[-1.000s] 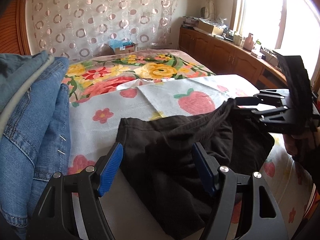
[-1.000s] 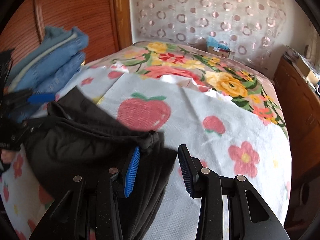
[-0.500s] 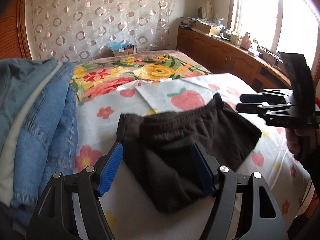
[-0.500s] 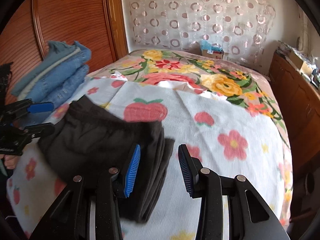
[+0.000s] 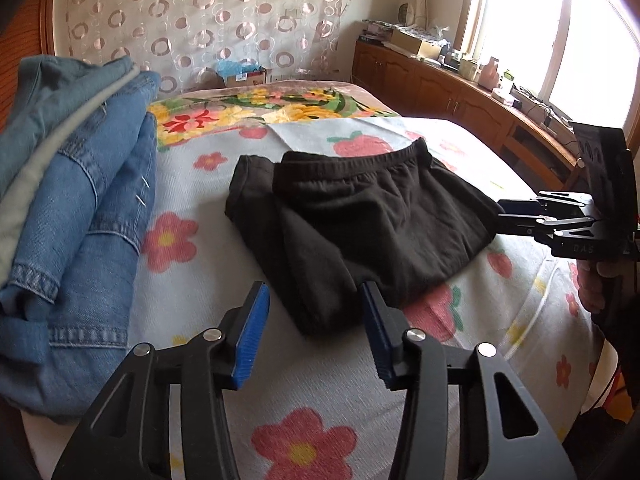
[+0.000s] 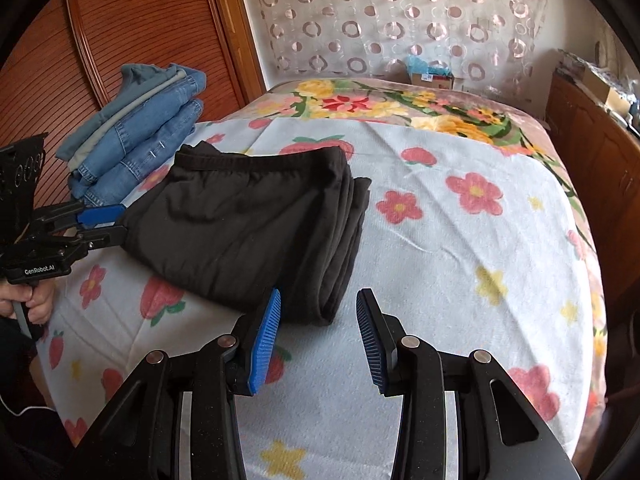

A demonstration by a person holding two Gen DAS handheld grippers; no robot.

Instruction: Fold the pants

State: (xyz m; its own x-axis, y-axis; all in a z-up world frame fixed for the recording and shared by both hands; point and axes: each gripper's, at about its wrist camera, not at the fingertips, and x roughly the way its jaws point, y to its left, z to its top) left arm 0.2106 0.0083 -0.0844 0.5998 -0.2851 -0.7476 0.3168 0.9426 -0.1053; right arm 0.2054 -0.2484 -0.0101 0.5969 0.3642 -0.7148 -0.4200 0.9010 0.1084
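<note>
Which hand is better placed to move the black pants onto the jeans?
Left, probably: left gripper, jaws just closing with nothing visibly between them, sits at the pants edge beside the jeans pile; right gripper at the far edge.

pants [image 5: 360, 220] on bed [image 5: 328, 408], jeans pile [image 5: 76, 208] left

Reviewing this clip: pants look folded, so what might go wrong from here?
The black pants lie folded, but their layers fan out unevenly at the edge nearest the open right claw; a nudge there may undo the fold. The left claw, whose jaws have just been closing with no cloth gripped, sits at the opposite edge and might drag it. The jeans stack lies close, so sliding the pants could bump it.
</note>
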